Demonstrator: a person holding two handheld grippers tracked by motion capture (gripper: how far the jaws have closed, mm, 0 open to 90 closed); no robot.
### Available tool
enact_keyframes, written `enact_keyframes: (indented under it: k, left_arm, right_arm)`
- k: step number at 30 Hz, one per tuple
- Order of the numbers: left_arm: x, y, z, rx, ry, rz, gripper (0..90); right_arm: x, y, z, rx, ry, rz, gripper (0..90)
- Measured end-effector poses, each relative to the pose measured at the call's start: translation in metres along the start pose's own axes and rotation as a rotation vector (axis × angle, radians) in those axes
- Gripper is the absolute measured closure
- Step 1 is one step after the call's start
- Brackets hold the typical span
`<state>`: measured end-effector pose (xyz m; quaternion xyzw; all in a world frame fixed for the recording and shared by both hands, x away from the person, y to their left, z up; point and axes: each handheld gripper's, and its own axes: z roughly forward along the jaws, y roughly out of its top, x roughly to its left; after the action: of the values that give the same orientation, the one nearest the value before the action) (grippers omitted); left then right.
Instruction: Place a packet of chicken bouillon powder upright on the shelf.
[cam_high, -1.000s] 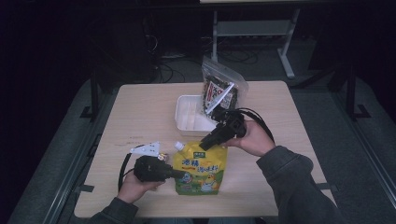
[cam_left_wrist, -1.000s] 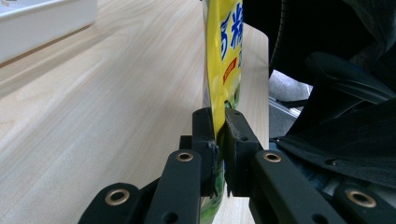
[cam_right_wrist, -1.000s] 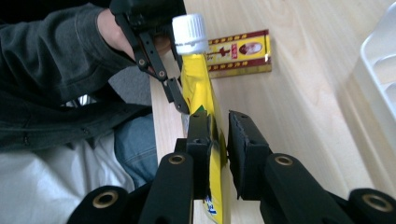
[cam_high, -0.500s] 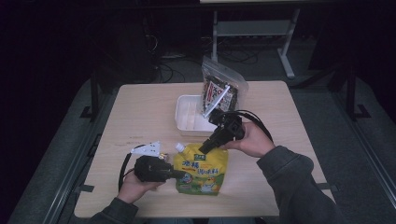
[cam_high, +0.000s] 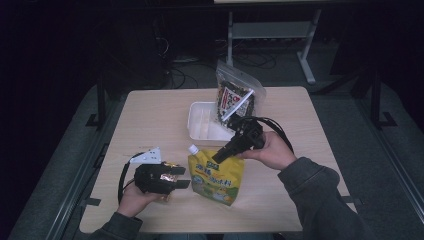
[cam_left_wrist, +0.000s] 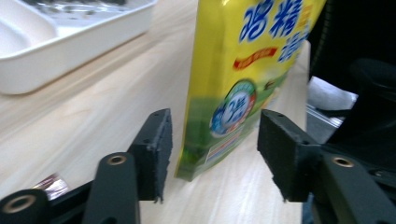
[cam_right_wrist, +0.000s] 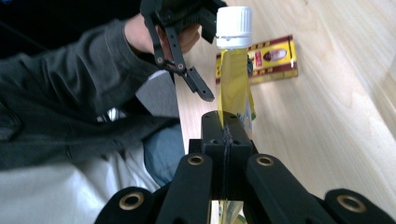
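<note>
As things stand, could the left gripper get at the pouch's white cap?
Probably yes. The left gripper has its jaws open beside the yellow pouch, and the white cap stands bare above; the right gripper pinches the pouch's other top corner.

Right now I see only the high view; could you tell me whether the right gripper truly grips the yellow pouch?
Observer: Yes, the right gripper is shut on the yellow pouch, pinching its thin top edge near the white cap.
Operator: And the left gripper?
Observer: The left gripper has just been opening its jaws; the pouch's lower corner stands between them, untouched.
Operator: Anything beside the pouch?
Observer: A red-and-gold packet lies flat on the table beyond it.
</note>
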<state>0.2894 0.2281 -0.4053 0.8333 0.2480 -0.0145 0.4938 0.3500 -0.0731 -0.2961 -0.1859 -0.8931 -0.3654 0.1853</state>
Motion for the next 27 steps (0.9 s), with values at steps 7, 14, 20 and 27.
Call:
enact_keyframes:
  k: [7,14,20,27]
  left_arm:
    - [0.004,-0.002,-0.007,0.000,0.050,-0.011,39.5]
    - [0.006,-0.004,-0.009,0.003,0.086,-0.025,33.4]
    - [0.008,-0.005,-0.013,-0.002,0.101,-0.032,32.4]
    - [0.010,-0.006,-0.015,-0.006,0.116,-0.040,31.0]
  right_arm:
    - [-0.007,-0.004,-0.005,-0.092,0.014,0.062,89.5]
    - [-0.012,-0.006,-0.011,-0.192,0.028,0.114,89.5]
    - [-0.014,-0.003,-0.018,-0.269,0.024,0.166,89.5]
    - [-0.016,0.002,-0.022,-0.354,0.037,0.202,89.5]
